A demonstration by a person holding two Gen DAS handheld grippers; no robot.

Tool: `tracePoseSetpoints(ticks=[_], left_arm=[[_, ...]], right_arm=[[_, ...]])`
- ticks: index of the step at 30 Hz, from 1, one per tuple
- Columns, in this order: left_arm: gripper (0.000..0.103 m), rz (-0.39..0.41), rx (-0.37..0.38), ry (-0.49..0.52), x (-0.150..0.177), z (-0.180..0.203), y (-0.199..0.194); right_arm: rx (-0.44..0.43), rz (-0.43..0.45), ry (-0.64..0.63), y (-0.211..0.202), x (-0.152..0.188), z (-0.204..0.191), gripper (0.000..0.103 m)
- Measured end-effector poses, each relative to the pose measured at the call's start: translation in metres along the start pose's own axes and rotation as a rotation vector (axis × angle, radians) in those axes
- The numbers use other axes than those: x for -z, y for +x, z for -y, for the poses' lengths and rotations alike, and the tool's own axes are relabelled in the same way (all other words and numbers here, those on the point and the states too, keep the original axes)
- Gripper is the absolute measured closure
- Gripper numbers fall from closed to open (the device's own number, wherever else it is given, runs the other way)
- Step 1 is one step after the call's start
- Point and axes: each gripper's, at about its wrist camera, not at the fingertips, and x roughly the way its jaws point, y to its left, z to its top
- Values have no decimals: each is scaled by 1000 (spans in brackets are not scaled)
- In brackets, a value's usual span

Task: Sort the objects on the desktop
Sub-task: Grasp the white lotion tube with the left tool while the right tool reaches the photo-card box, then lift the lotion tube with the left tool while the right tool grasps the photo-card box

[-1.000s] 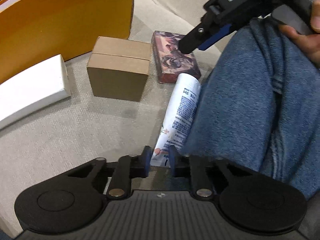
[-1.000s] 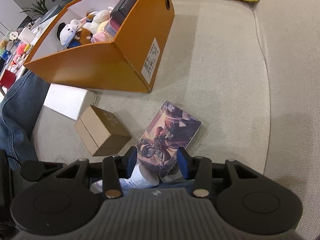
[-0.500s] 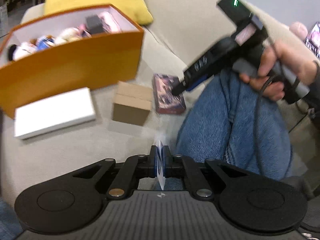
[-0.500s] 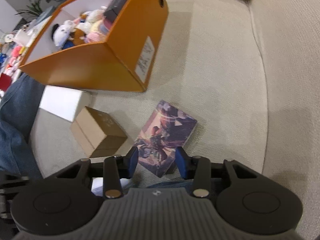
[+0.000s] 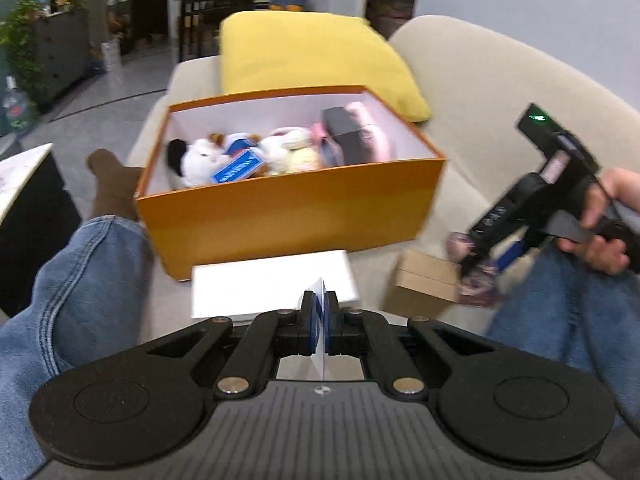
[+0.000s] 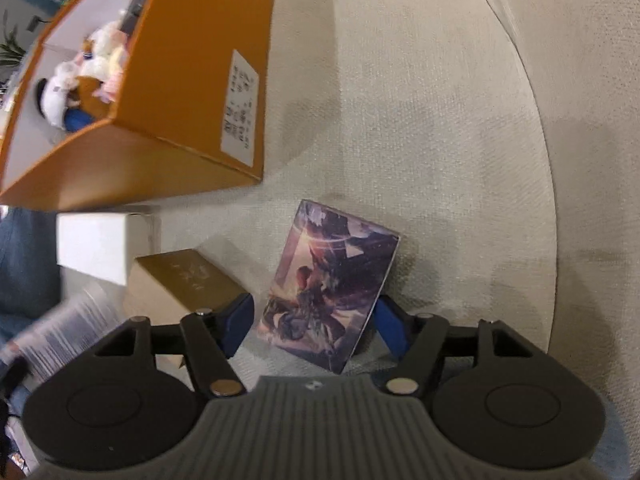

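Only the left wrist view looks down into the open orange cardboard box (image 5: 288,208) with white inner walls: it holds soft plush toys (image 5: 200,158), a blue-and-white printed packet (image 5: 237,169), and a dark rectangular block (image 5: 346,138) beside something pink. The box sits toward the back of the beige woven sofa cushion (image 6: 420,120), with a yellow pillow (image 5: 304,56) behind it. In that view the left gripper (image 5: 320,318) has its blue-padded fingers pressed onto the thin flattened end of a white printed tube (image 5: 320,312), held edge-on above the cushion's near edge. The right wrist view shows the same tube only as a blurred white shape with lines of print at its lower left, probably its body.

The right wrist view alone shows the white label on the box's short side and the glossy purple illustrated card box (image 6: 332,284), tilted on the cushion's near part. The right gripper (image 6: 312,320) stands spread, a finger on each side of that card box, not visibly touching it. Beside it lies a plain brown cardboard box (image 6: 180,284), then a flat white rectangular box (image 6: 100,244) against the orange box's front.
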Motion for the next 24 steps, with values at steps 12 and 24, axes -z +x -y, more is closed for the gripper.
tracePoseSetpoints(ticks=[12, 24], left_arm=[[100, -6, 46, -11, 7, 0, 2], [100, -39, 13, -23, 20, 0, 12]], right_arm=[[-45, -12, 57, 3, 0, 7, 37], [-7, 92, 12, -7, 12, -5, 63]])
